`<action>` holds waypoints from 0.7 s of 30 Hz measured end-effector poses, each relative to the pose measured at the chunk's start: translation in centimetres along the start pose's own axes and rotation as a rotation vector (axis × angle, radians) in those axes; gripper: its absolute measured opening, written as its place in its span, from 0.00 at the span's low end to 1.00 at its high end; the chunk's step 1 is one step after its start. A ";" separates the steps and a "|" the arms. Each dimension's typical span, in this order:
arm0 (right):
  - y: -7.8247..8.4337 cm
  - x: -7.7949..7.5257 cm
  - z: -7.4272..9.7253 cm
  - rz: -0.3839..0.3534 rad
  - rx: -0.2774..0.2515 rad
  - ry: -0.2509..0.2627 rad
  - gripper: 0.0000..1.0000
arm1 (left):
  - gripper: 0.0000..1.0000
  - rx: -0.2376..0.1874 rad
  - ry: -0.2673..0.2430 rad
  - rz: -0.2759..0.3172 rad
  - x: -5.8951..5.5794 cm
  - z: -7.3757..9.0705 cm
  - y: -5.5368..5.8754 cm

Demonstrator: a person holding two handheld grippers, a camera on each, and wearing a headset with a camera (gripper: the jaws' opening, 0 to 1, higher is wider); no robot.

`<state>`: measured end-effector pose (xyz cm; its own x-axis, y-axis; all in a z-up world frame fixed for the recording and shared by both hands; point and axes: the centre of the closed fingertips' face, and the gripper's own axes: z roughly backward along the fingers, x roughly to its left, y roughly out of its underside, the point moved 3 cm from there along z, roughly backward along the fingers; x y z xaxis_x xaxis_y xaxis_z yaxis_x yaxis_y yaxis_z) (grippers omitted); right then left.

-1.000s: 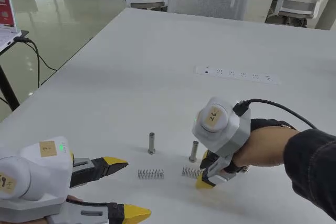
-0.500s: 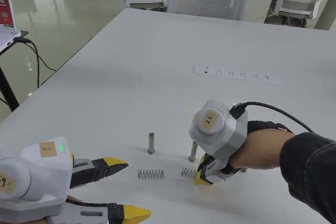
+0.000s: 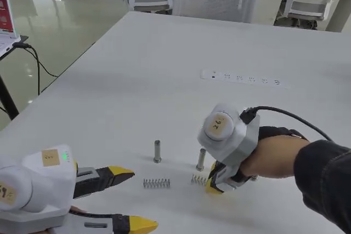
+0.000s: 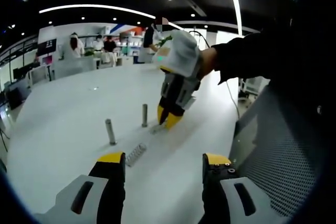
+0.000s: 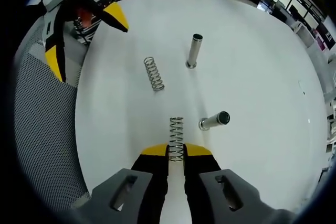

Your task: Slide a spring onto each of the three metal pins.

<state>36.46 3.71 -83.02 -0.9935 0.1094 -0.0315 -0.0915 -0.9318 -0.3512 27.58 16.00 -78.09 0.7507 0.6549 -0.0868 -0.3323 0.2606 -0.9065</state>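
— As the head view looks down on the bench, what are the parts made of?

— Two metal pins, the outer pin and the near pin, are smooth grey cylinders standing upright on small flanged feet. The two springs are fine bright wire coils. Each gripper has a pale moulded body, black jaws and yellow tips.

— And the surface and room?

— The table is matte white and plain. A white power strip lies at twelve o'clock from the pins, and grey mesh-backed chairs line the far edge. A glossy floor shows at ten o'clock.

— Where do the springs lie relative to the grippers?

— The right gripper has its jaws drawn almost together, pinching the near end of the held spring. That coil runs out toward twelve o'clock in the right gripper view. The near pin stands just beside it at two o'clock, apart from it. The loose spring lies flat at eleven o'clock, between the two grippers. The left gripper is spread wide and holds nothing. In the head view the loose spring lies at about one o'clock from its tips, apart from them.
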 end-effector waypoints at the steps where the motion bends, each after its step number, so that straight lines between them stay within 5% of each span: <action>1: 0.0 0.1 0.3 0.001 0.002 0.000 0.08 | 0.54 0.001 0.002 -0.002 0.0 0.0 0.0; 12: -1.0 2.0 4.4 -0.018 -0.051 -0.075 0.08 | 0.52 0.020 0.041 -0.053 -0.4 -0.5 -1.2; 21: -2.8 3.5 7.0 0.017 -0.093 -0.089 0.08 | 0.50 0.035 0.089 -0.111 -0.9 -1.2 -2.6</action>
<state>32.78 4.26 -75.63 -0.9974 0.0587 0.0430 -0.0716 -0.8969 -0.4364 28.49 13.88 -76.12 0.8312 0.5555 -0.0249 -0.2632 0.3536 -0.8976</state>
